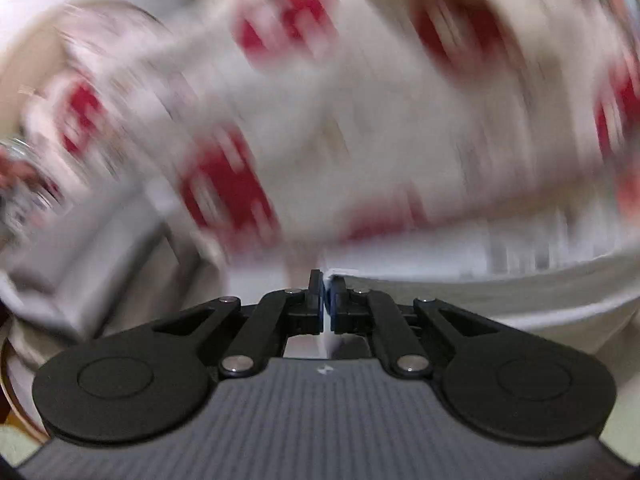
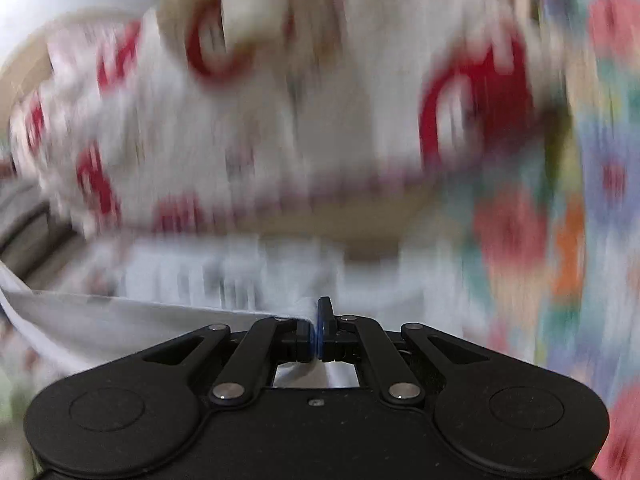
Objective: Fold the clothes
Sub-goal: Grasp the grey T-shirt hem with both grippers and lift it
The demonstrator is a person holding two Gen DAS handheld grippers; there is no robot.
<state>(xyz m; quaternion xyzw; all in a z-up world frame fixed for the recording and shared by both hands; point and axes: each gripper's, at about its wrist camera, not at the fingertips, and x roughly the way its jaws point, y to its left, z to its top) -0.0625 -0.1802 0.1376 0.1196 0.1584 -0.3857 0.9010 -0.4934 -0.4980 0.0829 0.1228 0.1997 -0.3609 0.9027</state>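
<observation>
Left tool and right tool: jaws closed, each pinching the white hem of the garment, which hangs between them, blurred. Thin white cloth with red print; judged light, limp, prone to sagging. Best held at corners, edge taut.

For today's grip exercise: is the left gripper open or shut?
Shut: the left gripper pinches the edge of the white cloth between its closed fingers.
</observation>
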